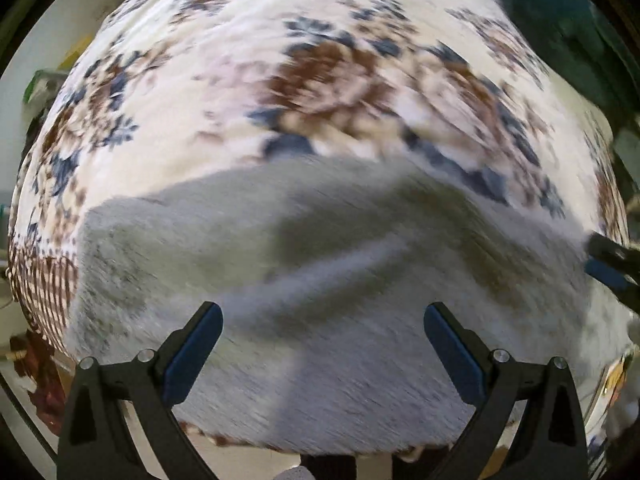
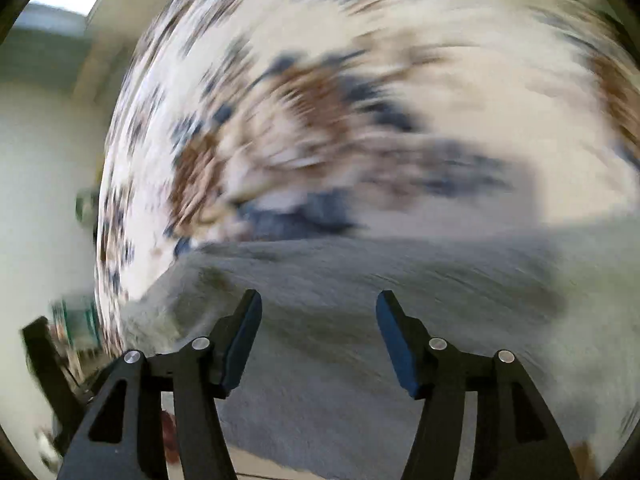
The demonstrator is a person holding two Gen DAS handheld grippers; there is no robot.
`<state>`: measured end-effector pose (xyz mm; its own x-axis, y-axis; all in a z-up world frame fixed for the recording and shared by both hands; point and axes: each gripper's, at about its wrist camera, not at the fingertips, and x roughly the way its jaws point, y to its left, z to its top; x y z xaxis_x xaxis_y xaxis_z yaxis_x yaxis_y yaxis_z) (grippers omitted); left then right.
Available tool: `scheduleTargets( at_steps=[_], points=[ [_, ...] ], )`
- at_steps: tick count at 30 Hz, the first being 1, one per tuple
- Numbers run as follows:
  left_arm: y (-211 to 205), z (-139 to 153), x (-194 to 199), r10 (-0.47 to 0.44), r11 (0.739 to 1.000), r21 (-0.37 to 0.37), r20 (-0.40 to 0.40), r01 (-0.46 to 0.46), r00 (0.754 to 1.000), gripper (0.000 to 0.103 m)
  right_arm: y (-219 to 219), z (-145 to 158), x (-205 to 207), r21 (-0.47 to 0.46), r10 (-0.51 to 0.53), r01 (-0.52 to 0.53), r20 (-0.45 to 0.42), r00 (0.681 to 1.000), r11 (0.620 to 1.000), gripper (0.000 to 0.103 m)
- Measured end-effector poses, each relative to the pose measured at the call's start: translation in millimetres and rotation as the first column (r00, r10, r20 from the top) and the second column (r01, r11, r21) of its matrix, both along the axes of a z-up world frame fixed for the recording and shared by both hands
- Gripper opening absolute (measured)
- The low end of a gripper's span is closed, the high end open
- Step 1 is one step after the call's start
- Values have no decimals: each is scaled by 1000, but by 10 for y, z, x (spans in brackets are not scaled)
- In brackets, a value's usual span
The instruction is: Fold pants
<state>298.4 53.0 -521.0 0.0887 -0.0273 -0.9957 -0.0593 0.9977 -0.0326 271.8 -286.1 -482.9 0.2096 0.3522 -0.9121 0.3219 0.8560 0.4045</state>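
Note:
The grey pants (image 1: 320, 264) lie spread on a bed with a floral cover (image 1: 248, 80), near its front edge. A raised fold runs across the cloth. My left gripper (image 1: 322, 312) is open and empty above the pants. My right gripper (image 2: 318, 300) is open and empty above the same grey cloth (image 2: 360, 320). The right gripper also shows at the right edge of the left wrist view (image 1: 612, 264). Both views are blurred by motion.
The floral cover (image 2: 320, 100) spreads beyond the pants. The bed's front edge runs along the bottom of the left wrist view, with floor below. A pale wall (image 2: 40, 160) and some clutter stand to the left of the bed.

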Motion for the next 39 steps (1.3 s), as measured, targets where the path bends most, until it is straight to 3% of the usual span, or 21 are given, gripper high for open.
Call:
scheduleTargets(
  at_steps=[4, 8, 10, 12, 14, 15, 16, 17, 19, 21, 26, 30, 34, 37, 39],
  points=[
    [-562, -118, -156, -60, 998, -11, -40, 59, 997, 103, -998, 118, -832, -122, -221, 218, -12, 975, 968, 62],
    [-1232, -316, -253, -126, 992, 19, -62, 127, 990, 103, -2333, 5, -1647, -112, -539, 531, -57, 840, 840, 62],
    [-1503, -408, -277, -146, 988, 36, -71, 149, 987, 103, -2865, -95, -1881, -84, -632, 627, -56, 773, 774, 62],
    [-1761, -517, -301, -165, 983, 62, -95, 171, 982, 103, -3263, -203, -1970, -67, -669, 666, -43, 742, 743, 62],
    [-1929, -610, -322, -168, 981, 79, -113, 177, 979, 103, -3486, -347, -1976, -35, -673, 672, -52, 738, 740, 62],
    [-1988, -659, -333, -164, 981, 87, -121, 175, 979, 103, -3567, -457, -1955, -23, -672, 672, -61, 738, 740, 57],
    [-2042, -720, -347, -158, 981, 92, -130, 171, 979, 103, -3550, -556, -1894, -30, -671, 671, -73, 737, 741, 47],
    [-2085, -801, -365, -150, 982, 96, -142, 164, 978, 103, -3564, -640, -1861, -49, -669, 668, -91, 738, 743, 13],
    [-2127, -957, -400, -132, 980, 132, -150, 152, 980, 103, -3570, -710, -1828, -58, -666, 664, -84, 741, 746, 7],
    [-2121, -1021, -401, -112, 982, 137, -145, 132, 983, 103, -3521, -578, -1819, -84, -637, 632, -50, 769, 770, 6],
    [-2037, -1110, -320, -71, 990, 109, -155, 89, 985, 103, -3448, -117, -2004, -63, -598, 598, 19, 801, 799, 5],
    [-1926, -1179, -183, -49, 995, 84, -160, 63, 986, 103, -3553, -288, -2159, -76, -595, 592, -30, 803, 802, 5],
    [-1941, -1100, -68, -36, 992, 115, -196, 60, 980, 103, -3658, -600, -2245, -11, -565, 567, -96, 819, 824, 8],
    [-2112, -830, 6, -49, 995, 74, -148, 60, 988, 103, -3666, -618, -2311, 67, -552, 559, -101, 828, 826, 18],
    [-2255, -619, -10, -86, 995, 46, -109, 91, 990, 103, -3663, -552, -2406, 106, -564, 568, -66, 823, 816, 55]
  ],
)
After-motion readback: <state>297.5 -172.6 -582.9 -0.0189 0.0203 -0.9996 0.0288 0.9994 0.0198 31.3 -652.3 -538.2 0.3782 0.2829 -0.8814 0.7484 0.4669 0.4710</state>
